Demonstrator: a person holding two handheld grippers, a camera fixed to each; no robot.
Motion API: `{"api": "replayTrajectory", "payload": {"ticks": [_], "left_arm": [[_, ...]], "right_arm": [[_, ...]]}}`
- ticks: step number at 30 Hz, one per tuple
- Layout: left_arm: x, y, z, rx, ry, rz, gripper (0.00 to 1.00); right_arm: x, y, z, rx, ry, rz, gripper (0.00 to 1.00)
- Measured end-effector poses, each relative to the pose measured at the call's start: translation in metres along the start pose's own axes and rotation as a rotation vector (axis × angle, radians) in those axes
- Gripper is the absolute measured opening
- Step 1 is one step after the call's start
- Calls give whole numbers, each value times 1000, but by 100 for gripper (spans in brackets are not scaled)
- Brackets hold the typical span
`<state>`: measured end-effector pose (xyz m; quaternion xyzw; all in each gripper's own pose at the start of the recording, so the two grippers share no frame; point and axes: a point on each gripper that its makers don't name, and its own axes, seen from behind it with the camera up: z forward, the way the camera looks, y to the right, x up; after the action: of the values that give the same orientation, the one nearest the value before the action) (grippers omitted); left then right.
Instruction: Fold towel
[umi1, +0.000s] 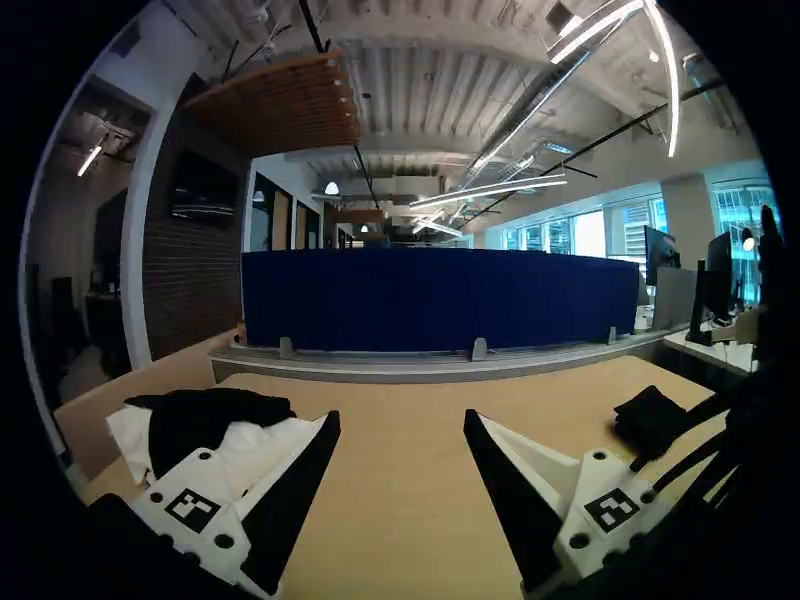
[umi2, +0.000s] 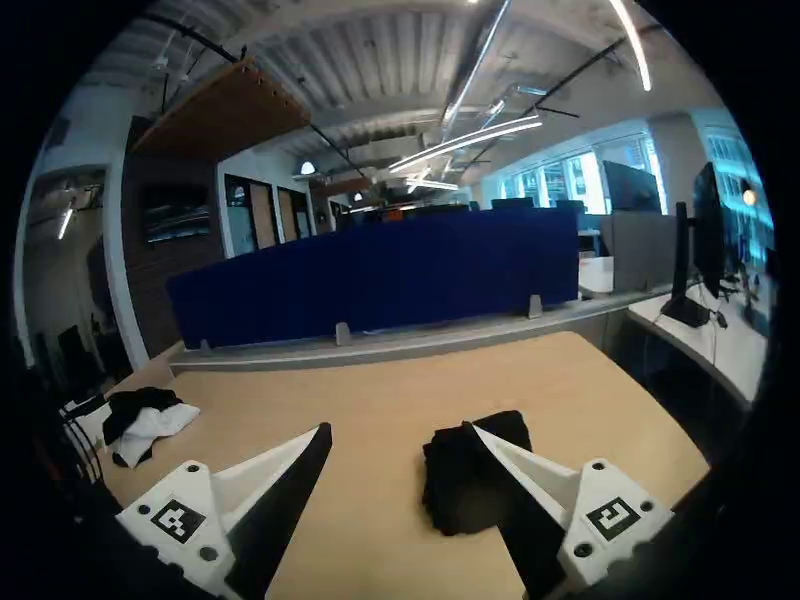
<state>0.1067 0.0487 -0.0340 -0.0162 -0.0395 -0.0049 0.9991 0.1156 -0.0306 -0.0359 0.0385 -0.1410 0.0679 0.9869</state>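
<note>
1. Two white-and-black fingers of the left gripper (umi1: 401, 420) stand spread wide across the bottom of the left gripper view. It is released, with bare light wooden tabletop (umi1: 400, 530) between them.
2. The right gripper (umi2: 398, 432) is also released, at the bottom of the right gripper view. Its right-hand finger overlaps the folded black towel (umi2: 455, 480) lying at lower centre; whether it touches the cloth I cannot tell.
3. In the left gripper view that towel (umi1: 650, 418) sits at mid right.
4. A heap of white and black cloths (umi1: 200, 425) lies at lower left, and at mid left (umi2: 145, 420) in the right gripper view.
5. Farther back, a long dark blue partition panel (umi1: 430, 300) spans the table's far edge.
</note>
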Motion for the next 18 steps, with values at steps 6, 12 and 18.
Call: {"api": "replayTrajectory", "payload": {"ticks": [6, 12, 18], "left_arm": [[-22, -12, 4, 39, 19, 25, 92], [-44, -17, 9, 37, 39, 10, 92], [-60, -23, 16, 37, 58, 3, 91]], "right_arm": [[-11, 13, 8, -41, -21, -39, 100], [-26, 7, 16, -46, -40, -86, 100], [-35, -3, 24, -38, -44, -119, 100]]}}
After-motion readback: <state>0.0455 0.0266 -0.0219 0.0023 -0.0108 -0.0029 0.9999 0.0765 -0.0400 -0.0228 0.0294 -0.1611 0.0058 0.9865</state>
